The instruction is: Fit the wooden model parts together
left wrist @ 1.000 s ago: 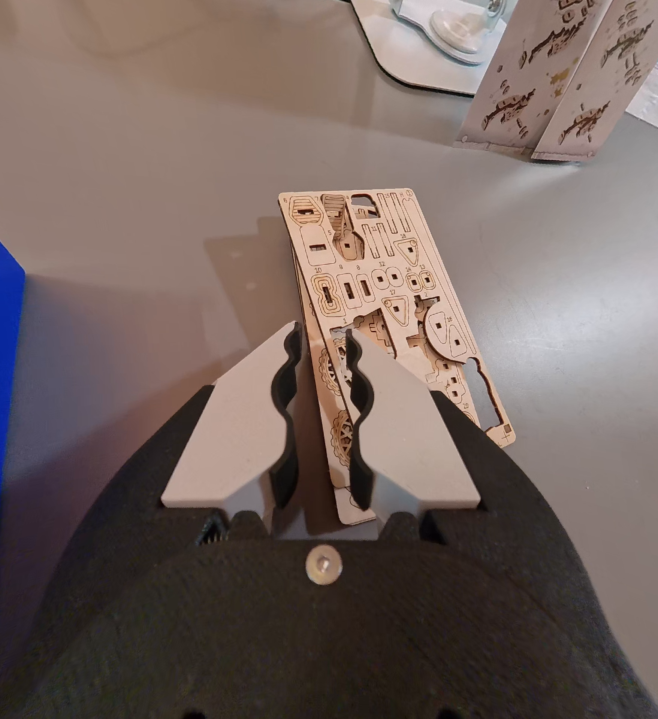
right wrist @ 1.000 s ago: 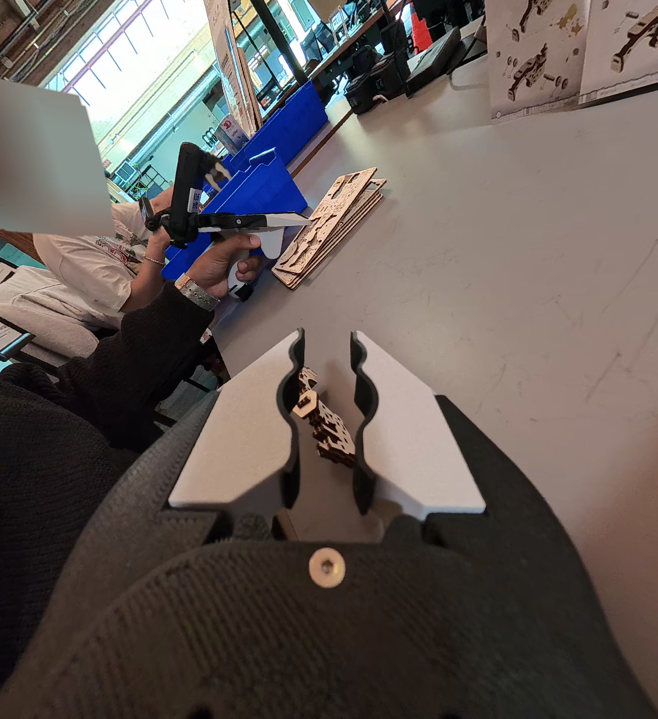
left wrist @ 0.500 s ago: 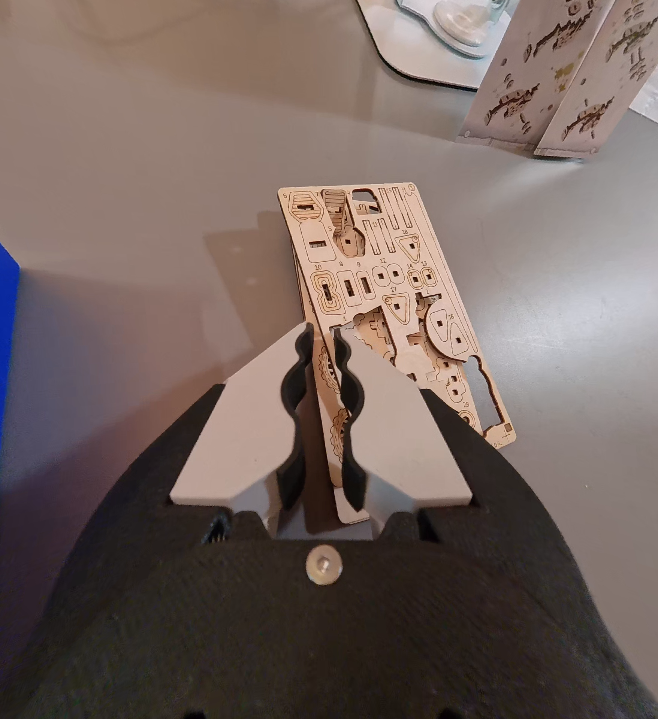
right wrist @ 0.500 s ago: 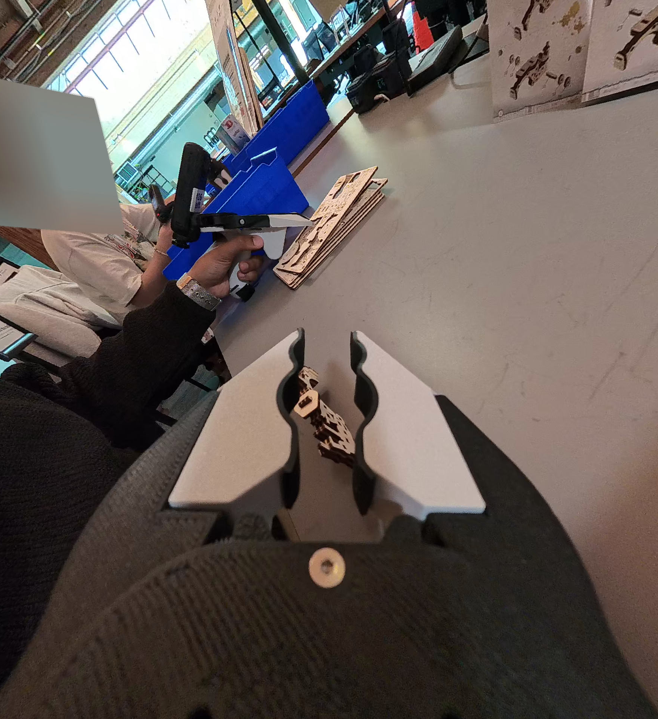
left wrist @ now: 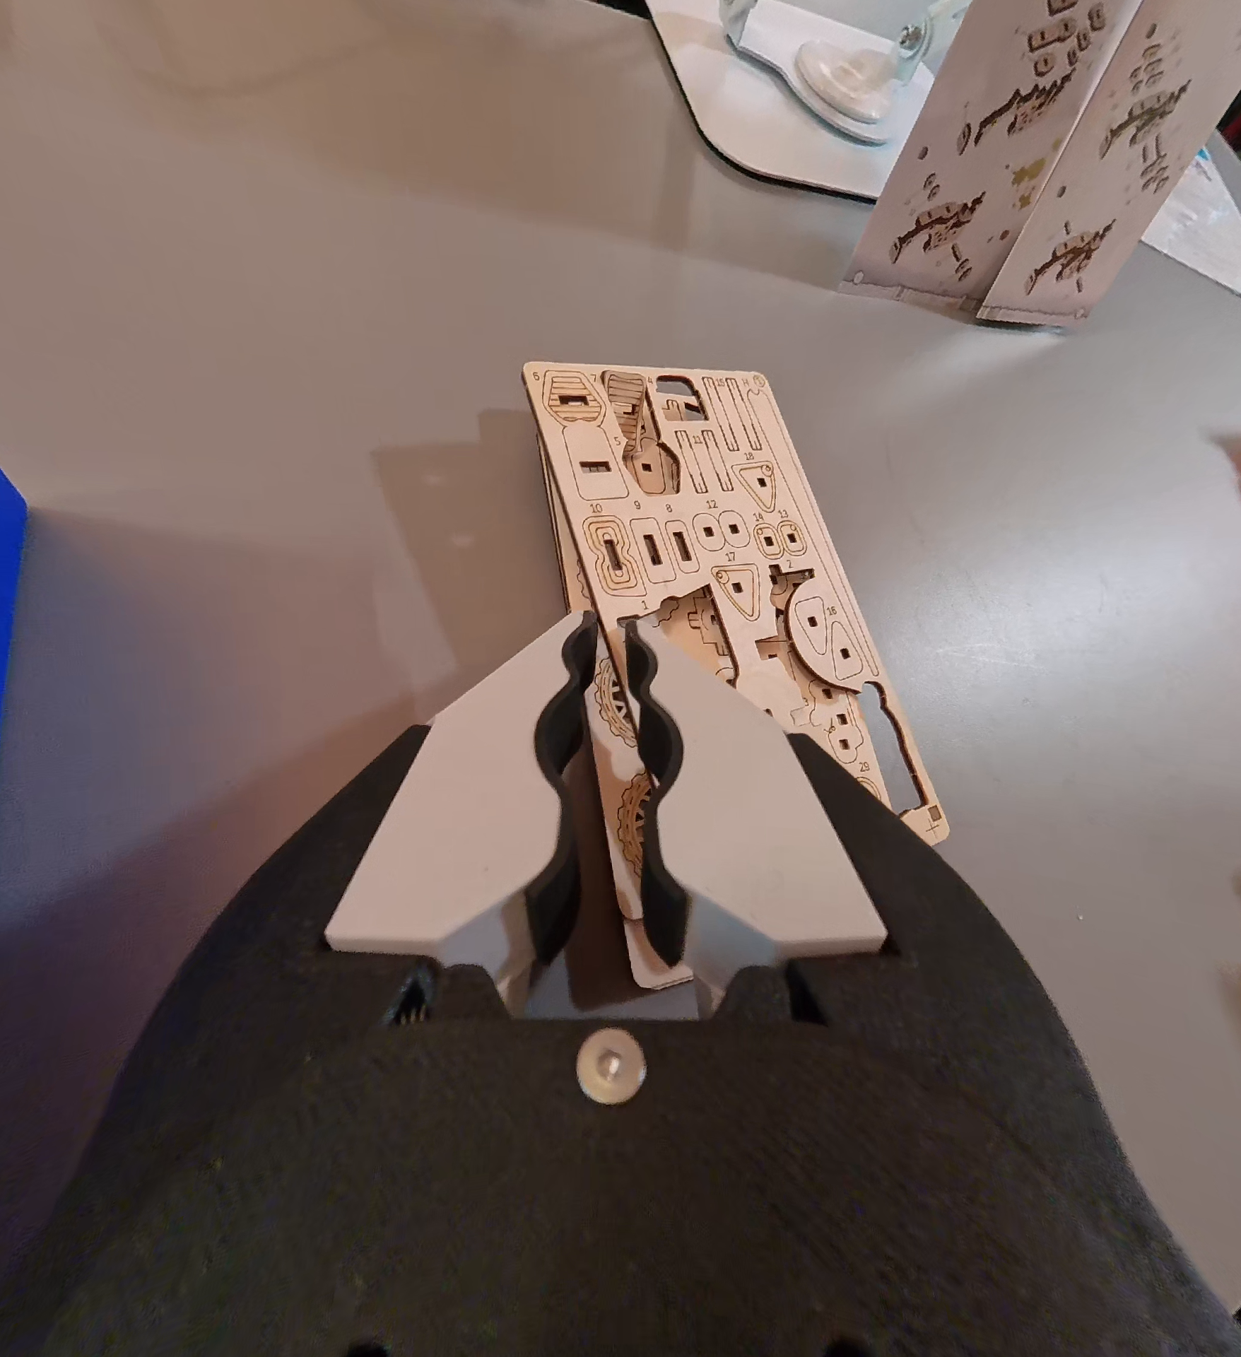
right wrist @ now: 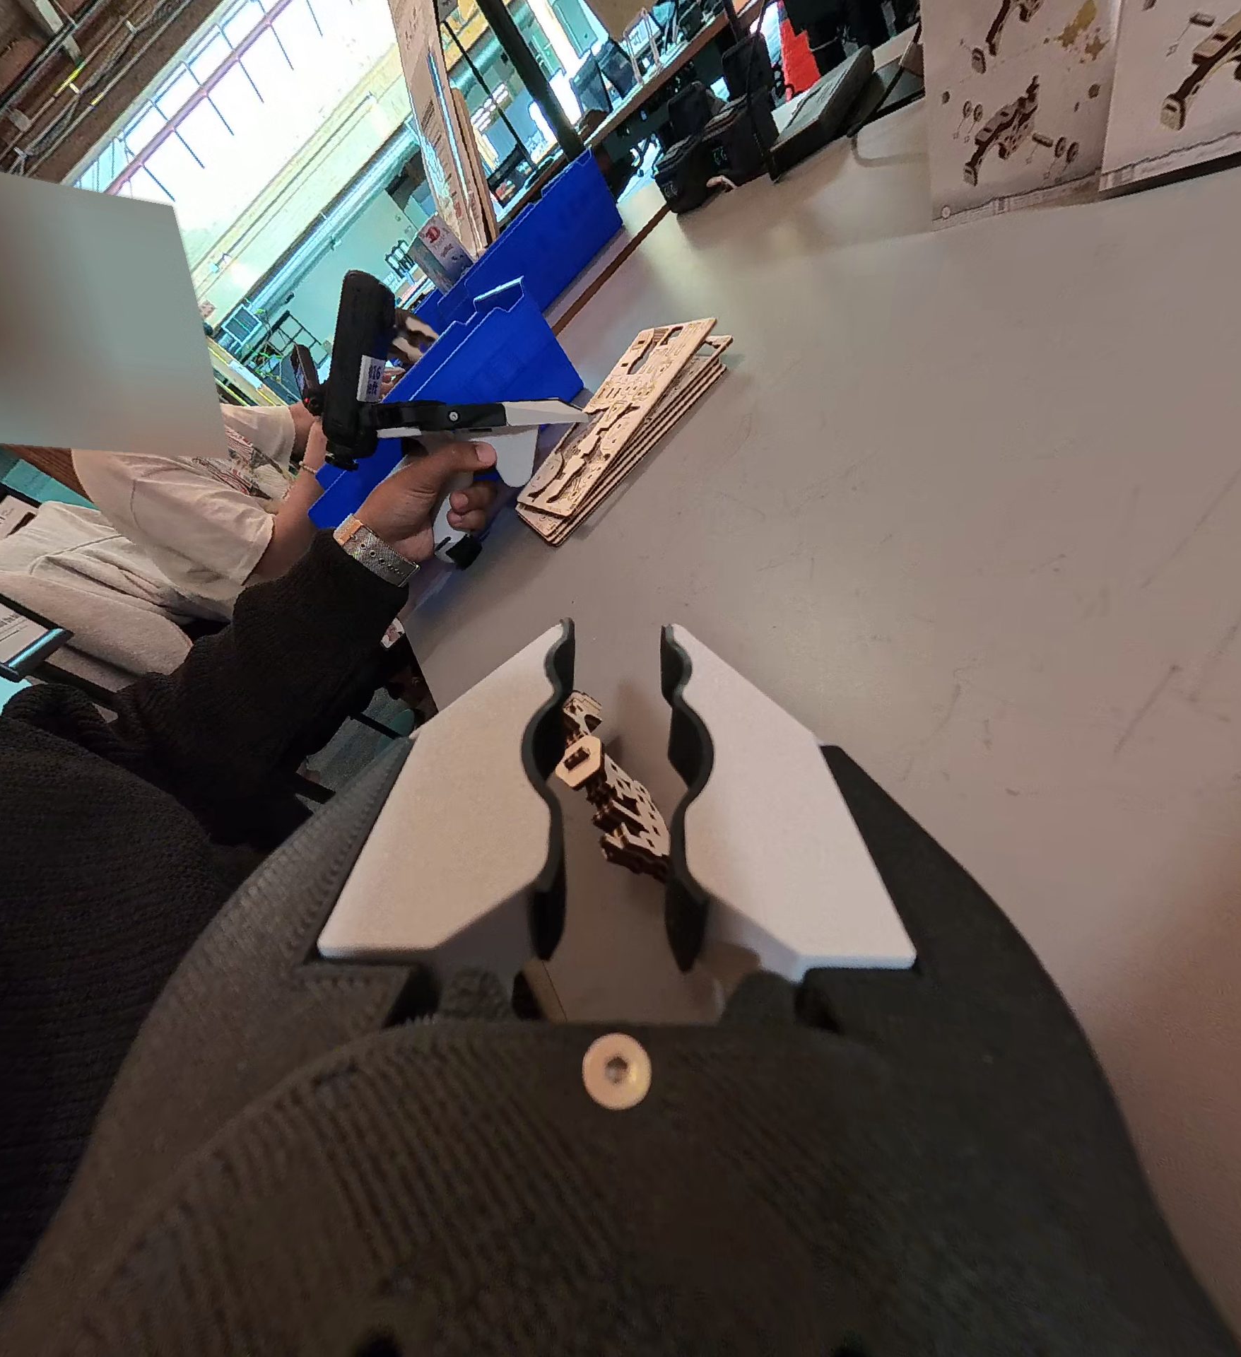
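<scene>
The left gripper (left wrist: 610, 631), fingers nearly closed, hovers over the near-left edge of stacked wooden sheets (left wrist: 720, 558) on a grey table (left wrist: 236, 294). The right gripper (right wrist: 617, 646) clamps a small wooden assembly (right wrist: 614, 797) above bare tabletop.

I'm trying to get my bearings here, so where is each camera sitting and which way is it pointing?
Left wrist view: on the left gripper, looking down its nearly shut fingers at the wooden sheets on the grey table.
Right wrist view: on the right gripper, looking across the table; its jaws grip a small wooden assembly, with a black sleeve showing.
Shared: sheets, blue bin, instruction pages.
</scene>
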A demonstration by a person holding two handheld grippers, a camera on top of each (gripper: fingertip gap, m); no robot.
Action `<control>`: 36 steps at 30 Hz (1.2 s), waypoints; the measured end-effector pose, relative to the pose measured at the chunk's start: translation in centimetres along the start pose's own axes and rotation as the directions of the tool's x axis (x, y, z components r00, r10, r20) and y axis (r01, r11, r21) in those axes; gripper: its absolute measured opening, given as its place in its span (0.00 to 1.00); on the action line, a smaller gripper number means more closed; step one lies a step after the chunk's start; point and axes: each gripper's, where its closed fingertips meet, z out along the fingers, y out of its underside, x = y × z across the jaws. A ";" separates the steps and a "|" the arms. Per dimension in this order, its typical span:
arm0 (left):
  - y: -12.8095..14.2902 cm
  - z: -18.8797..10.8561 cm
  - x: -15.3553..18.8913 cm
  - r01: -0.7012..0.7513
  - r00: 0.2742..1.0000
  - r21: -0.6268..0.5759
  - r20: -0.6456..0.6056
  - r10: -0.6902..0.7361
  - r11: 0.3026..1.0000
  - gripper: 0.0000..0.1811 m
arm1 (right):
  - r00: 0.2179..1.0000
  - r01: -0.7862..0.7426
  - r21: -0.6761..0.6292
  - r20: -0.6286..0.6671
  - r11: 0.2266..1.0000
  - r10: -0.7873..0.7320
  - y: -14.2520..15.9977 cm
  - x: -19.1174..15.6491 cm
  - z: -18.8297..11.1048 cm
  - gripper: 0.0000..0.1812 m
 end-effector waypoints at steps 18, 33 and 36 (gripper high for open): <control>-0.8 -0.3 0.6 -0.007 0.999 0.052 -0.035 0.008 0.999 0.03 | 1.000 -0.001 -0.003 0.002 1.000 0.001 0.1 0.0 0.0 0.13; -1.7 -0.8 1.5 -0.019 0.996 0.107 -0.080 0.028 0.994 0.03 | 1.000 -0.001 -0.002 0.003 1.000 0.001 0.0 -0.1 0.0 0.13; -1.9 -0.9 1.7 -0.019 0.995 0.117 -0.091 0.030 0.993 0.03 | 1.000 -0.001 -0.003 0.003 1.000 0.001 0.0 -0.1 0.0 0.12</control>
